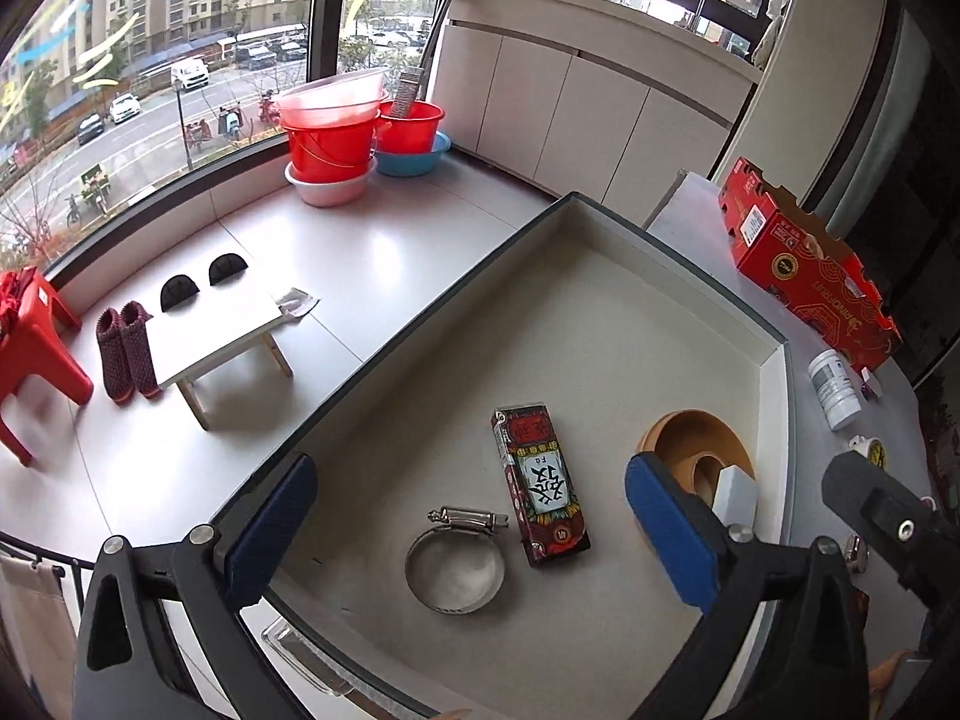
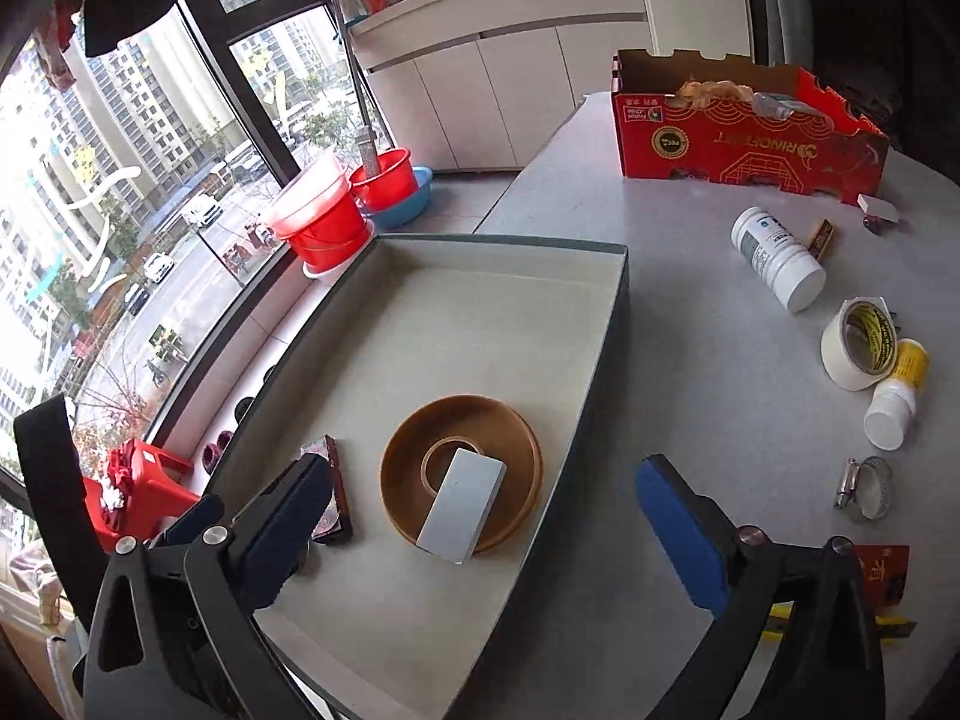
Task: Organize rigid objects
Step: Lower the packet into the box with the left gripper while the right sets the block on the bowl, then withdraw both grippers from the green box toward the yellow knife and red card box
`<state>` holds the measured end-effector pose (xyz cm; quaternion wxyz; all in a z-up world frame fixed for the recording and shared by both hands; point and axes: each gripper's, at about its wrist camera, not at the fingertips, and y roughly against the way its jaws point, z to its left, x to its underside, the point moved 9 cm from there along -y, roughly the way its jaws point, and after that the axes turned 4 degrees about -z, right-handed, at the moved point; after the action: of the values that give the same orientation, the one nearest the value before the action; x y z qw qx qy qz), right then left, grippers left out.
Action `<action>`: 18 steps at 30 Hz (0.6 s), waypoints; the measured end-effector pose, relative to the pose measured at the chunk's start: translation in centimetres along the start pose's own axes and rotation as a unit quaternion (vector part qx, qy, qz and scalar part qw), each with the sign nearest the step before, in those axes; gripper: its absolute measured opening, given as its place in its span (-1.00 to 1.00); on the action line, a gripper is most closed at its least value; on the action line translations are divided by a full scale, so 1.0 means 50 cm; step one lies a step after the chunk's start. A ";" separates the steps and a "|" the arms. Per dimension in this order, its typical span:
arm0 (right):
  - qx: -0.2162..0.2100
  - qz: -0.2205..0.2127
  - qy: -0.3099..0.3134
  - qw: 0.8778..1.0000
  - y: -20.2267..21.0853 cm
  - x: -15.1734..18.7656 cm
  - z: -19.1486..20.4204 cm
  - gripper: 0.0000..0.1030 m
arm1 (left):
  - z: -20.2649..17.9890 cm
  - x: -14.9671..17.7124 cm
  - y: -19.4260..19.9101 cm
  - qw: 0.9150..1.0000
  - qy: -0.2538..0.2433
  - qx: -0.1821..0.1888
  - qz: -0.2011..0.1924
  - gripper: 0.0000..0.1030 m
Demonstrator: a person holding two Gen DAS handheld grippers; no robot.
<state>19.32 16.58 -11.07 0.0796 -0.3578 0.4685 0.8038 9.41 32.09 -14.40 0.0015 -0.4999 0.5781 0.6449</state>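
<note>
L wrist view: left gripper (image 1: 471, 531) wide, nothing held, over tray (image 1: 774, 354). Tray holds hose clamp (image 1: 454, 567), patterned box (image 1: 538, 483), brown ring dish (image 1: 678, 429).

R wrist view: right gripper (image 2: 483, 510) wide, empty. Gray block (image 2: 461, 505) lies tilted on the dish rim; risk: may slide if nudged. White bottle (image 2: 776, 264), tape roll (image 2: 859, 351) on table outside tray.

R gripper (image 2: 480, 516) wide open over the tray (image 2: 600, 348), nothing btwn the pads. Brown ring (image 2: 522, 474) sits in the tray w/ a grey block (image 2: 462, 504) lying across it, card box (image 2: 333, 492) just left by the left pad. On the table (image 2: 690, 312): white bottle (image 2: 777, 264), tape roll (image 2: 861, 351), small yellow bottle (image 2: 897, 396), hose clamp (image 2: 864, 489), red carton (image 2: 750, 138) at the back.
</note>
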 end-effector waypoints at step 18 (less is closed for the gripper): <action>0.159 -0.001 -0.128 0.979 0.252 0.232 -0.378 0.97 | -0.262 0.162 0.118 0.983 -0.156 0.090 0.028 0.99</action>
<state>14.49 -8.05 -15.60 0.1953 -0.2355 0.5759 0.7581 10.34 15.67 -13.03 0.1181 -0.3749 0.6403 0.6600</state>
